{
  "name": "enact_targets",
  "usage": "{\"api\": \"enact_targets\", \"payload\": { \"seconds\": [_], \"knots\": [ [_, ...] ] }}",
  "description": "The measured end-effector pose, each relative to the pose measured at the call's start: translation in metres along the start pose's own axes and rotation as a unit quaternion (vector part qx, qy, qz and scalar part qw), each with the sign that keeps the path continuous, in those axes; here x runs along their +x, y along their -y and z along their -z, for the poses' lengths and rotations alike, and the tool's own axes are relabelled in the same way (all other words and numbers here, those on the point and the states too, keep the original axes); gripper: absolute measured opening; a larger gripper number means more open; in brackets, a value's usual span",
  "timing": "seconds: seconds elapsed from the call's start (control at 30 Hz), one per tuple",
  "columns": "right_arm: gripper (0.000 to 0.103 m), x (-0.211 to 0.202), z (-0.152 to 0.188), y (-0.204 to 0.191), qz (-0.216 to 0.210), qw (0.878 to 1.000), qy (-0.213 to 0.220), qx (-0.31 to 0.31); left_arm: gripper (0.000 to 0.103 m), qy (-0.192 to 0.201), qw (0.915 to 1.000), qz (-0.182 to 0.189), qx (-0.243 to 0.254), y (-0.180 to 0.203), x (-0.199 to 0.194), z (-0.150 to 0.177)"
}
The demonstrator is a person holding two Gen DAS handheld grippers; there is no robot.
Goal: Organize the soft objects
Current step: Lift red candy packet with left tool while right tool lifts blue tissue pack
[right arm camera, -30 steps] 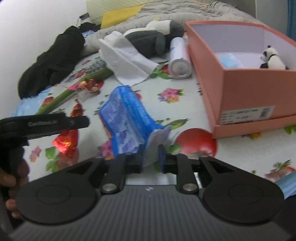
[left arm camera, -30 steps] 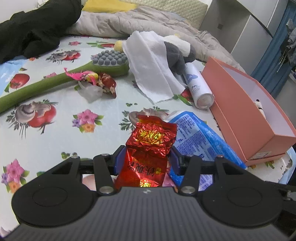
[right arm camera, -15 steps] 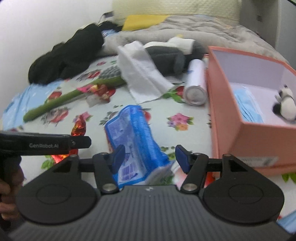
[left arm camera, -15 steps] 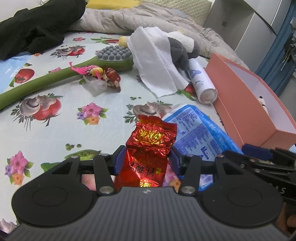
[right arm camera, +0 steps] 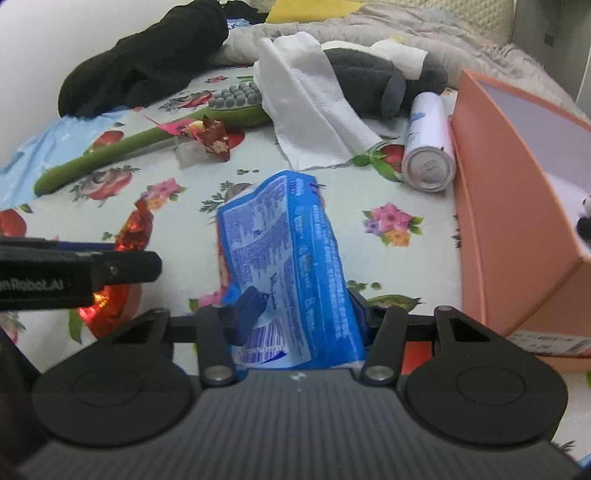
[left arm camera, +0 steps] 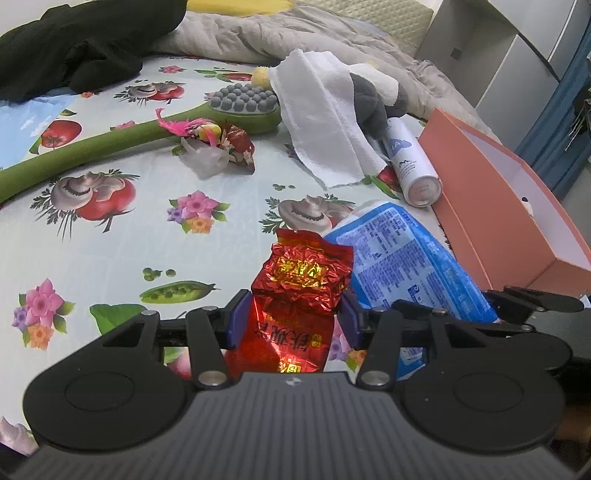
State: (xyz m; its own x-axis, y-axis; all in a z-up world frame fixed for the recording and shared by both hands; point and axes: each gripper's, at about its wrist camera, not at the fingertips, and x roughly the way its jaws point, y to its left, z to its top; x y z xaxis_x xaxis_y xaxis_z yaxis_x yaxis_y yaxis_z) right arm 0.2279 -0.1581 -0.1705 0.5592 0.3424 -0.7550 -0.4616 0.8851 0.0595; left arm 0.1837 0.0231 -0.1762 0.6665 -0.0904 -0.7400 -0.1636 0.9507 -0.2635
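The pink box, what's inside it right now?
Inside the pink box a small black-and-white panda toy shows against the pale interior. The near wall hides the rest of the floor.

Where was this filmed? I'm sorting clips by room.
Probably a bedroom: the things lie on a bed, with a rumpled grey quilt, a padded headboard and a fruit-print cover beneath them.

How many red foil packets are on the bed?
2. One packet sits between the left gripper's pads; a smaller one lies by the green massager. Others may be hidden under the cloth.
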Motion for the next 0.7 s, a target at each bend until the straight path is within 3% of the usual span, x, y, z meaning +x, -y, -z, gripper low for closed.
{"api": "enact_targets", "payload": {
  "seconds": [0.27,0.7],
  "knots": [
    [0.020,-0.004,0.004,-0.004,-0.008,1.000,0.003,0.021,0.057,0.000,1.0000,-0.004,-0.007,-0.004,-0.001,0.001],
    [0.012,-0.026,0.010,-0.001,-0.003,0.997,0.025,0.079,0.057,0.000,1.0000,0.005,-0.005,-0.001,-0.008,-0.003]
  ]
}}
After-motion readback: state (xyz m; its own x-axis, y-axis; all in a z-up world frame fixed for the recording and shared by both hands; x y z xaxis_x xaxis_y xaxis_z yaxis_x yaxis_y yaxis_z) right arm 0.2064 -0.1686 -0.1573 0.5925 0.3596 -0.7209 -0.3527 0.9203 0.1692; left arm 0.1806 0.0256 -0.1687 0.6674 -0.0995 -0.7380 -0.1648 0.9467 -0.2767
